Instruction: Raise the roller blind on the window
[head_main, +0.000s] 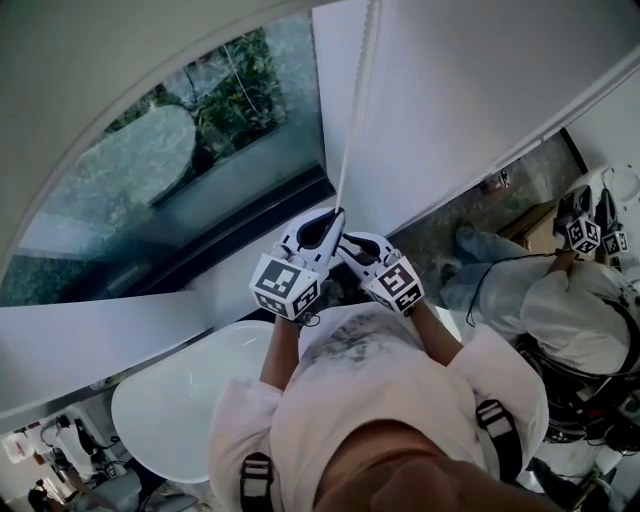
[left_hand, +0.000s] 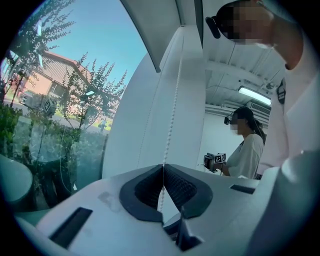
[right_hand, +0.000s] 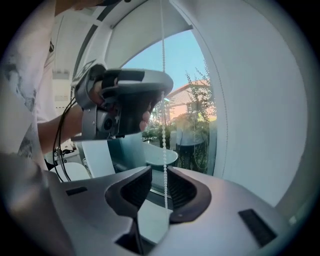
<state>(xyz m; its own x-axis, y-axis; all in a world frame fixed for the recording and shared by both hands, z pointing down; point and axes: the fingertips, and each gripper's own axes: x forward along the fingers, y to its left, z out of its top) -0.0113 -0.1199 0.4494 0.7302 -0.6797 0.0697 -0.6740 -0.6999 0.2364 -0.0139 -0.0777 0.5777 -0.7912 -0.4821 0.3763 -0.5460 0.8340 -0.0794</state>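
Left claw (left_hand: 163, 169): closed tight on the bead chain (left_hand: 172, 115). Its 2 dark pads are pressed together, and the chain is pinched between them at the tips.
Right claw (right_hand: 160, 172): held narrowly apart. The chain is hung through the gap between its 2 pads, and no grip on it is seen.
Placing of the claws: in the head view both are found at the centre of the frame, side by side, with the tips turned up toward the chain. In the right gripper view the left claw is seen at the upper left of centre, higher on the same strand.
Bead chain: white and thin, drawn straight up from the claws toward the top edge of the head view, along the edge of the white wall (head_main: 480, 90).
Roller blind (head_main: 100, 70): spread across the upper left of the head view as a grey sheet with a curved lower edge. In the right gripper view it is seen at the top of the frame.
Window (head_main: 200, 170): left uncovered below the blind. Trees, a building and blue sky are shown through the glass.
Counter (head_main: 190, 400): white and rounded, placed at the lower left of the head view, under the person's left arm.
Second person (head_main: 570, 300): seen at the right edge of the head view, in a pale top, with marker cubes (head_main: 585, 232) held in front.
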